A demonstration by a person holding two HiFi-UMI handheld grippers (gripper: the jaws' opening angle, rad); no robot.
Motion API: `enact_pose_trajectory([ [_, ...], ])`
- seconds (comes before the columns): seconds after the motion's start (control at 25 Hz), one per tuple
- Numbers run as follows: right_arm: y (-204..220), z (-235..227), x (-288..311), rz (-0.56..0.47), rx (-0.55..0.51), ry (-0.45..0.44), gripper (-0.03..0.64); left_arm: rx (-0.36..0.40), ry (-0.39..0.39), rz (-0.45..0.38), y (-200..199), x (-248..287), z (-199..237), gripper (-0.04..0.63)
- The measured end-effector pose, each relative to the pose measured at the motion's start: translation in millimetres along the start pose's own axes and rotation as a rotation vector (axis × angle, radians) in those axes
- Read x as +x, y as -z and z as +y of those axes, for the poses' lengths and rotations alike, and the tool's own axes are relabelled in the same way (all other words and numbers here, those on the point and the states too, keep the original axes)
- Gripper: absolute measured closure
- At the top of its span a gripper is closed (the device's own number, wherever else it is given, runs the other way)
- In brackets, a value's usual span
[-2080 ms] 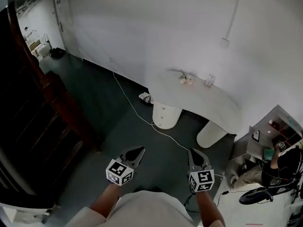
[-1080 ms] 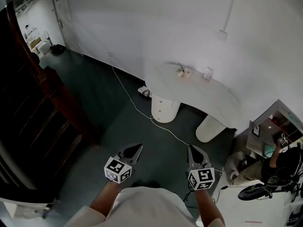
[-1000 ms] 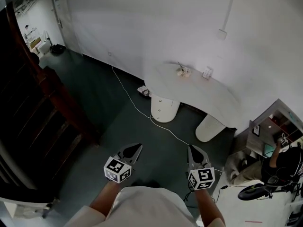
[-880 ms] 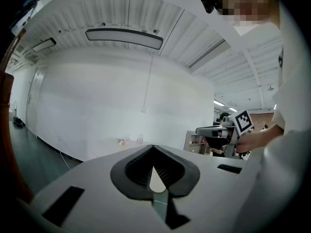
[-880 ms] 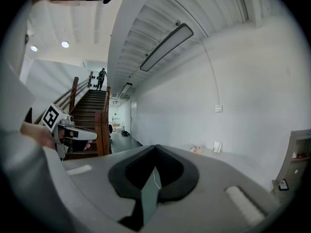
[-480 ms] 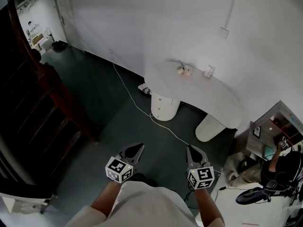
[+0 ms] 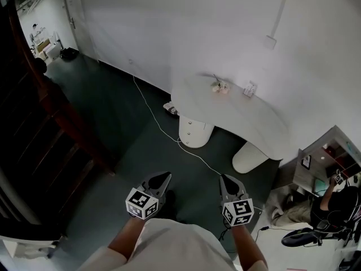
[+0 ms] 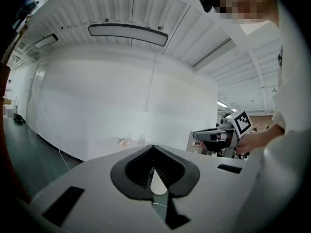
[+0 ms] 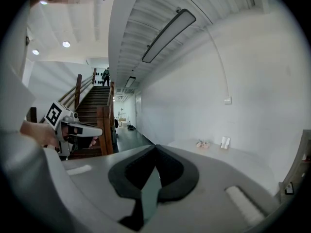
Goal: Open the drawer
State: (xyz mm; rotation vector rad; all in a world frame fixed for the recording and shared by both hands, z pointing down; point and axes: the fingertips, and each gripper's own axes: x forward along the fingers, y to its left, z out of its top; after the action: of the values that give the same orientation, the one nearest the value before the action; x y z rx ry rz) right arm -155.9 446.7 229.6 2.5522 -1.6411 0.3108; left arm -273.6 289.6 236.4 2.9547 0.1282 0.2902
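Low down, the left gripper hangs over the dark floor, jaws clenched on nothing. Well ahead, the rounded drawer unit stands under the white worktop's left end. The right gripper is likewise clenched and empty.

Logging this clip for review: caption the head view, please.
Shut and empty, the left tool and right tool hover over dark floor, short of the white desk by the wall.

White table: small objects near wall. Dark floor: white cable.
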Motion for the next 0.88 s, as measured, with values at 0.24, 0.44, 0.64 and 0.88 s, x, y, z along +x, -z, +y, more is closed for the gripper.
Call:
enact_pose_trajectory([
  [0.24, -3.8, -23.3, 49.0, 0.037, 0.001, 0.011, 0.606, -0.005, 0.027, 0.009, -13.6, 42.6, 41.7, 0.588],
  [0.44, -6.1, -47.4, 102.5, 0.065, 0.022, 0.029, 0.606, -0.007, 0.050, 0.040, -20.6, 84.6, 82.2, 0.588],
  [0.64, -8.4, -60.0, 157.8, 0.086, 0.036, 0.039, 0.606, -0.013, 0.081, 0.065, -27.5, 122.0, 124.7, 0.588],
  [0.88, -14.5, -68.7, 207.8, 0.113, 0.007, 0.048, 0.606, -0.017, 0.119, 0.081, -34.4, 158.1, 170.7, 0.588],
])
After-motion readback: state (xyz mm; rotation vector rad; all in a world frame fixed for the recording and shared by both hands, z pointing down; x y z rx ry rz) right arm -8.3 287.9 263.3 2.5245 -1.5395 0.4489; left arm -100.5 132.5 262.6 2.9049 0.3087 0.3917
